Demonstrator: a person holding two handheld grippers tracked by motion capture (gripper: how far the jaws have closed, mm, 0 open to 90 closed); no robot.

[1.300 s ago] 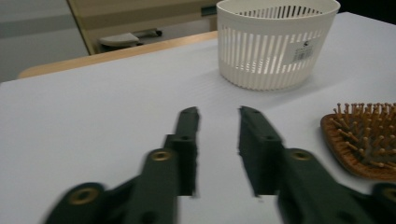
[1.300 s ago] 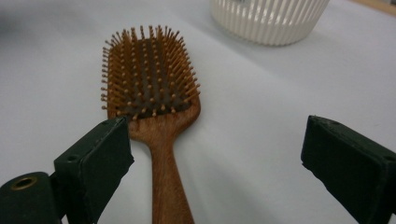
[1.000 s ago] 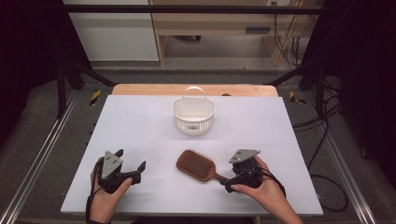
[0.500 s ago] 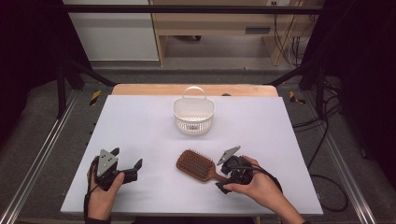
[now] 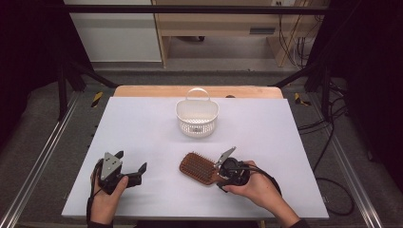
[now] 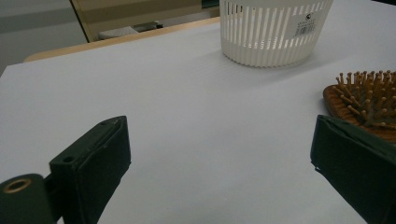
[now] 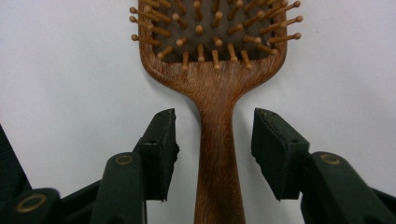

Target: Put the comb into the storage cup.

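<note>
Right gripper view: right gripper [image 7: 215, 156] straddles hairbrush [image 7: 212, 88] handle, jaws closing, pads not touching; handle axis runs straight ahead.

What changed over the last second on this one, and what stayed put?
The right gripper slid in toward the hairbrush and now straddles its handle; its jaws have just been closing, with gaps still showing on both sides, so nothing is gripped yet. The left gripper, open, the hairbrush and the white basket stayed where they were.

Right hand-held gripper [image 5: 219, 176] at wooden hairbrush [image 5: 198, 168] handle, white basket [image 5: 196, 122] beyond
</note>
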